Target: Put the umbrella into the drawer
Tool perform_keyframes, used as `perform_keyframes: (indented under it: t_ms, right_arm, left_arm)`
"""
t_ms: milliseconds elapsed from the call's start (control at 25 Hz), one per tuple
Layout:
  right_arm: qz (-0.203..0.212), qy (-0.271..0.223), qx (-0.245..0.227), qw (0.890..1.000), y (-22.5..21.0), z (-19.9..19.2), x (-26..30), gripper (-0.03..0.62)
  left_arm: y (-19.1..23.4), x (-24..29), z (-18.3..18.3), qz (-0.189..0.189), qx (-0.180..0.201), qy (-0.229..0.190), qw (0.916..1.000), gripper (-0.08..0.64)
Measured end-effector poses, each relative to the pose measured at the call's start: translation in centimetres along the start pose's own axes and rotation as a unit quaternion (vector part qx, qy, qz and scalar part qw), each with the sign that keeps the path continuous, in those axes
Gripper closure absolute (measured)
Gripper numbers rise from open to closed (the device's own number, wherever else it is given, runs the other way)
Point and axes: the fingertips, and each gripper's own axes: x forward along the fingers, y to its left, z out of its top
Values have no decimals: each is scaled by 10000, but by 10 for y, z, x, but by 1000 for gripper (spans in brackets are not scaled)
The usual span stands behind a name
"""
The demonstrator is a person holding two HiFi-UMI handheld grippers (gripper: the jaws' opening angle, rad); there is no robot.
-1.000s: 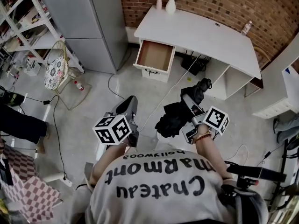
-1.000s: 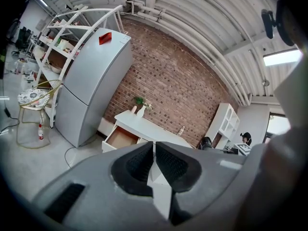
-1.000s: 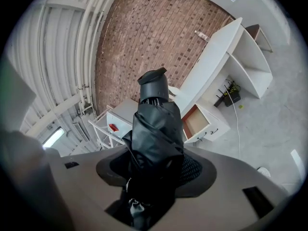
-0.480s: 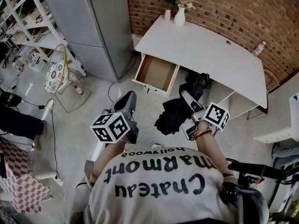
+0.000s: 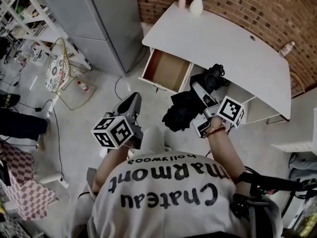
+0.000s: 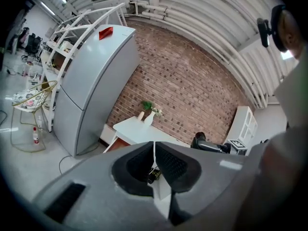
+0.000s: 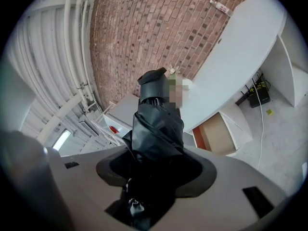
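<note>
A folded black umbrella (image 5: 184, 110) sticks out ahead of my right gripper (image 5: 202, 102), which is shut on it; in the right gripper view the umbrella (image 7: 156, 124) fills the space between the jaws and hides the pads. The white desk (image 5: 233, 48) stands ahead by the brick wall, and its wooden-bottomed drawer (image 5: 166, 71) is pulled open, with nothing showing inside. The drawer (image 7: 217, 134) lies beyond the umbrella's tip, to the right of it. My left gripper (image 5: 132, 103) is held level to the left of the umbrella, its pads (image 6: 166, 163) closed together with nothing between them.
A tall grey cabinet (image 5: 99, 19) stands left of the desk. A wire chair with a patterned cushion (image 5: 57, 73) and white shelves are further left. Cables (image 5: 119, 86) run across the floor. Vases (image 5: 196, 4) and a bottle (image 5: 286, 48) sit on the desktop.
The person has stepped toward the desk, so desk and open drawer sit closer. Both grippers moved forward with them, and the umbrella stayed in the right one.
</note>
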Motion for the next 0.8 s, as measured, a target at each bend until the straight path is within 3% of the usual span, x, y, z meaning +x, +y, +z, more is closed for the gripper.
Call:
perform_keyframes:
  t_ms: [440,800]
  right_arm:
    - [-37,245,653,9976,-33,-9,75,364]
    - [-374,255,1277,9908,-58,-25,148,364]
  left_arm:
    - [58,55,2,244,-256,287,9990,540]
    - [100,115,26,-10,-155,684,9975,543]
